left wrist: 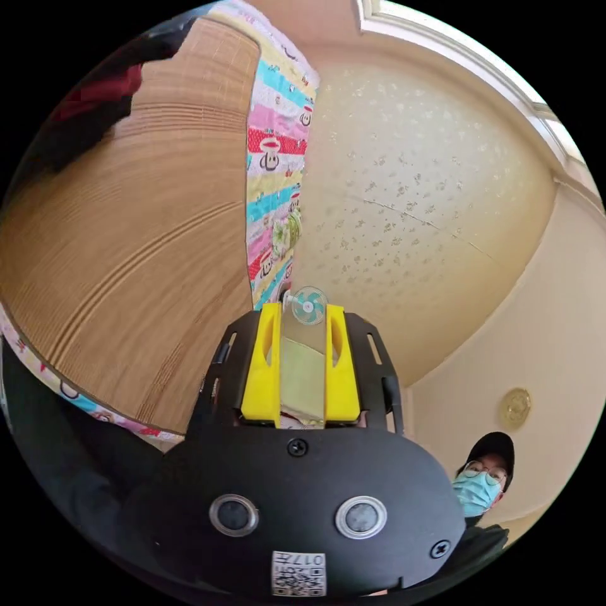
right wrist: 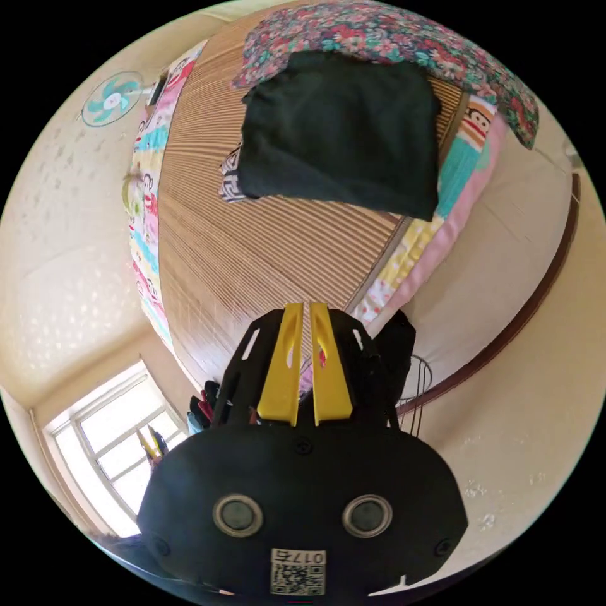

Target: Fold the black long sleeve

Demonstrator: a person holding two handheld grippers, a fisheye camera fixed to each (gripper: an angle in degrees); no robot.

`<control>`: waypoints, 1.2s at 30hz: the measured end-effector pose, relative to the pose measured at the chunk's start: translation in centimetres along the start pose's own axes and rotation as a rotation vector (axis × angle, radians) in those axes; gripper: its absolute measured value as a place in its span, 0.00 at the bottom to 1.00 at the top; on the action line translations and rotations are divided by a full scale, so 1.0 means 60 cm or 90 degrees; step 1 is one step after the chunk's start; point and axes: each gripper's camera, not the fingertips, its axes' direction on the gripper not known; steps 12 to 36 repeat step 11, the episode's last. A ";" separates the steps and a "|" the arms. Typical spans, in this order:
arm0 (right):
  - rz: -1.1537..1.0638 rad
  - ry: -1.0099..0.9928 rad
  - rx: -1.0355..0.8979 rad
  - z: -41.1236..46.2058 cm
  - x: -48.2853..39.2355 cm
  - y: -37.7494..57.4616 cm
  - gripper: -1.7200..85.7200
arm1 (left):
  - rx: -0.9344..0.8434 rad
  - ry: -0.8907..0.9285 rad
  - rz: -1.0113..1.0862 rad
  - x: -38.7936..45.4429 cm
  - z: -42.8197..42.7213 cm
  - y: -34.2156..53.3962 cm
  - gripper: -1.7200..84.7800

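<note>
Black and already squared into a compact rectangle, the long sleeve garment lies on a woven bamboo mat that covers the bed, its far edge touching a floral-print cushion and one corner overlapping a small patterned cloth. In the right gripper view, the right gripper, with yellow jaws on a black frame, is held well apart from the garment, its jaws drawn almost together with only a thin slit between them and nothing gripped. In the left gripper view, the left gripper points away from the bed toward a speckled cream wall, where a small teal fan is seen; its yellow jaws stand a moderate gap apart and hold nothing. A bright cartoon-print bedsheet borders the mat, and a person in a dark cap and a face mask stands at the view's edge.

Judging from the neat shape of the garment, the folding looks complete or close to it, and both tools appear to be clear of the work. Any next move would call only for a final check of the edges or for setting the bundle aside.

A square code sticker sits on each gripper body; its print is mirrored and small, and is left unread. No brand name can be made out on the clothing.
</note>
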 end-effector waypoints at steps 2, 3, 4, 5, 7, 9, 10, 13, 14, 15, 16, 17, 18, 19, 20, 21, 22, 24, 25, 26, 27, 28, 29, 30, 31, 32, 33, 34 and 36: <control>-0.071 0.024 -0.027 0.074 -0.076 0.036 0.03 | 0.075 -0.083 0.046 0.011 -0.094 -0.020 0.14; -0.087 0.026 -0.031 0.090 -0.094 0.044 0.03 | 0.130 -0.145 0.073 0.018 -0.157 -0.032 0.14; -0.114 0.026 -0.035 0.121 -0.127 0.059 0.03 | 0.157 -0.173 0.085 0.022 -0.187 -0.037 0.14; -0.136 0.023 -0.036 0.147 -0.157 0.073 0.03 | 0.212 -0.232 0.104 0.027 -0.247 -0.048 0.14; -0.157 0.017 -0.033 0.182 -0.195 0.094 0.03 | 0.285 -0.315 0.120 0.033 -0.327 -0.064 0.14; -0.166 0.006 -0.025 0.213 -0.226 0.116 0.03 | 0.356 -0.393 0.140 0.040 -0.407 -0.083 0.15; -0.168 -0.005 -0.020 0.232 -0.242 0.131 0.03 | 0.366 -0.408 0.147 0.042 -0.420 -0.089 0.15; -0.168 -0.015 -0.016 0.254 -0.256 0.147 0.02 | 0.366 -0.442 0.162 0.041 -0.436 -0.105 0.16; -0.168 -0.015 -0.016 0.254 -0.256 0.147 0.02 | 0.366 -0.442 0.162 0.041 -0.436 -0.105 0.16; -0.168 -0.015 -0.016 0.254 -0.256 0.147 0.02 | 0.366 -0.442 0.162 0.041 -0.436 -0.105 0.16; -0.168 -0.015 -0.016 0.254 -0.256 0.147 0.02 | 0.366 -0.442 0.162 0.041 -0.436 -0.105 0.16; -0.168 -0.015 -0.016 0.254 -0.256 0.147 0.02 | 0.366 -0.442 0.162 0.041 -0.436 -0.105 0.16; -0.168 -0.015 -0.016 0.254 -0.256 0.147 0.02 | 0.366 -0.442 0.162 0.041 -0.436 -0.105 0.16; -0.168 -0.015 -0.016 0.254 -0.256 0.147 0.02 | 0.366 -0.442 0.162 0.041 -0.436 -0.105 0.16; -0.168 -0.015 -0.016 0.254 -0.256 0.147 0.02 | 0.366 -0.442 0.162 0.041 -0.436 -0.105 0.16; -0.168 -0.015 -0.016 0.254 -0.256 0.147 0.02 | 0.366 -0.442 0.162 0.041 -0.436 -0.105 0.16; -0.168 -0.015 -0.016 0.254 -0.256 0.147 0.02 | 0.366 -0.442 0.162 0.041 -0.436 -0.105 0.16; -0.168 -0.015 -0.016 0.254 -0.256 0.147 0.02 | 0.366 -0.442 0.162 0.041 -0.436 -0.105 0.16; -0.168 -0.015 -0.016 0.254 -0.256 0.147 0.02 | 0.366 -0.442 0.162 0.041 -0.436 -0.105 0.16; -0.168 -0.015 -0.016 0.254 -0.256 0.147 0.02 | 0.366 -0.442 0.162 0.041 -0.436 -0.105 0.16; -0.168 -0.015 -0.016 0.254 -0.256 0.147 0.02 | 0.366 -0.442 0.162 0.041 -0.436 -0.105 0.16; -0.168 -0.015 -0.016 0.254 -0.256 0.147 0.02 | 0.366 -0.442 0.162 0.041 -0.436 -0.105 0.16; -0.168 -0.015 -0.016 0.254 -0.256 0.147 0.02 | 0.366 -0.442 0.162 0.041 -0.436 -0.105 0.16; -0.168 -0.015 -0.016 0.254 -0.256 0.147 0.02 | 0.366 -0.442 0.162 0.041 -0.436 -0.105 0.16; -0.168 -0.015 -0.016 0.254 -0.256 0.147 0.02 | 0.366 -0.442 0.162 0.041 -0.436 -0.105 0.16; -0.168 -0.015 -0.016 0.254 -0.256 0.147 0.02 | 0.366 -0.442 0.162 0.041 -0.436 -0.105 0.16; -0.168 -0.015 -0.016 0.254 -0.256 0.147 0.02 | 0.366 -0.442 0.162 0.041 -0.436 -0.105 0.16; -0.168 -0.015 -0.016 0.254 -0.256 0.147 0.02 | 0.366 -0.442 0.162 0.041 -0.436 -0.105 0.16; -0.168 -0.015 -0.016 0.254 -0.256 0.147 0.02 | 0.366 -0.442 0.162 0.041 -0.436 -0.105 0.16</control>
